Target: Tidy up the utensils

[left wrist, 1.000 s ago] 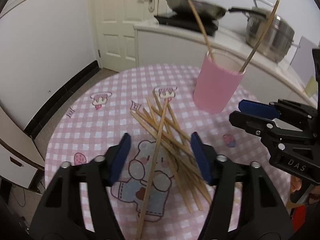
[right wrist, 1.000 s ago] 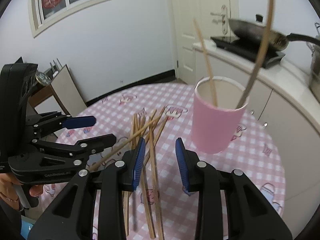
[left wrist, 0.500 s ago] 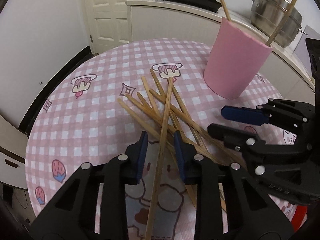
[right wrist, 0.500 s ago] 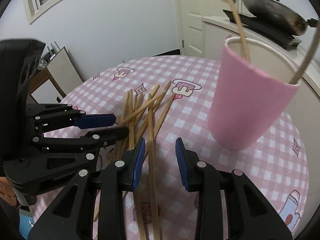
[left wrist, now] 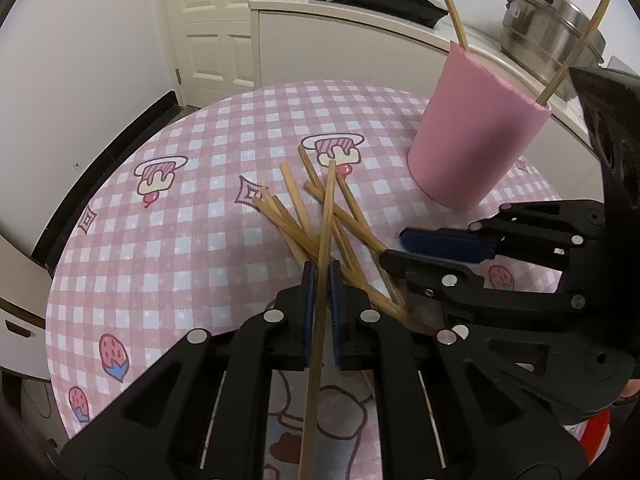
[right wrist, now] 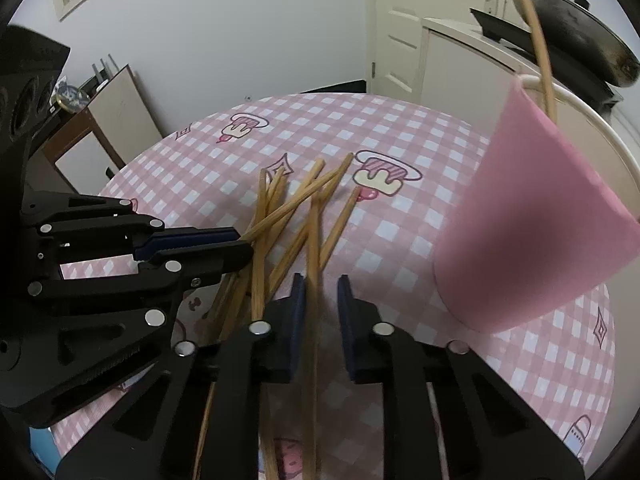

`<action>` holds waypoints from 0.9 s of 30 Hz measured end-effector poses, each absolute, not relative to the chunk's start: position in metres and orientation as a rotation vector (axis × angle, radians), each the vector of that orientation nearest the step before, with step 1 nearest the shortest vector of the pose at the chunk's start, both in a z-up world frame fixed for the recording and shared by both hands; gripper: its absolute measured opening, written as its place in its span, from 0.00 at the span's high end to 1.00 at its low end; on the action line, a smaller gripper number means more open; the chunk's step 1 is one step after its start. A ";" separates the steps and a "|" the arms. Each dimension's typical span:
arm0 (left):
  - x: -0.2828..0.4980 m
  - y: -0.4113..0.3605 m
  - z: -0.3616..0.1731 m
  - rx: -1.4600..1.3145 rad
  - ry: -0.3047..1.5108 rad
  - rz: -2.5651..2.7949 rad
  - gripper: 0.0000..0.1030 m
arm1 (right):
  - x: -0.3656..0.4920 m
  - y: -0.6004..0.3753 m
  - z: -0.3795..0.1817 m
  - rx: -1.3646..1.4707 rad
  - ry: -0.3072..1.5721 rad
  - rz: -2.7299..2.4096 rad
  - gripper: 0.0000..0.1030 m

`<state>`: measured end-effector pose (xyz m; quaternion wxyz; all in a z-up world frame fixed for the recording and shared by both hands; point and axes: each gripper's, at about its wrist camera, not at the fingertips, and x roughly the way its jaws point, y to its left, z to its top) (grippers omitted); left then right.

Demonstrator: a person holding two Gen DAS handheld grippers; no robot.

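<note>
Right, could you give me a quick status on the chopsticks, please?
Left gripper just closed on one chopstick. Right gripper closing around a second chopstick, not yet pinched. Pink cup unobstructed.

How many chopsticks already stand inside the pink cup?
2. One chopstick leans toward the cup's left rim, the other chopstick toward its right rim. Anything shorter inside the cup would be hidden.

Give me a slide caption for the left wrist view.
Left gripper shut on one chopstick from the pile, pink cup waiting beyond.
</note>
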<state>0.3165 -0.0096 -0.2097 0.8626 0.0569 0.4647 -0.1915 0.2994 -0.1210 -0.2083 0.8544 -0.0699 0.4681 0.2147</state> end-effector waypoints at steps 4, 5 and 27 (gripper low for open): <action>0.314 -0.010 -0.203 0.116 0.961 -0.411 0.93 | 0.300 -0.118 -0.207 -0.162 0.997 0.457 0.95; 0.313 -0.010 -0.200 0.117 0.957 -0.413 0.93 | 0.300 -0.118 -0.206 -0.158 0.997 0.457 0.95; 0.224 0.001 -0.073 0.007 0.675 -0.449 0.93 | 0.208 -0.151 -0.075 -0.068 0.672 0.472 0.95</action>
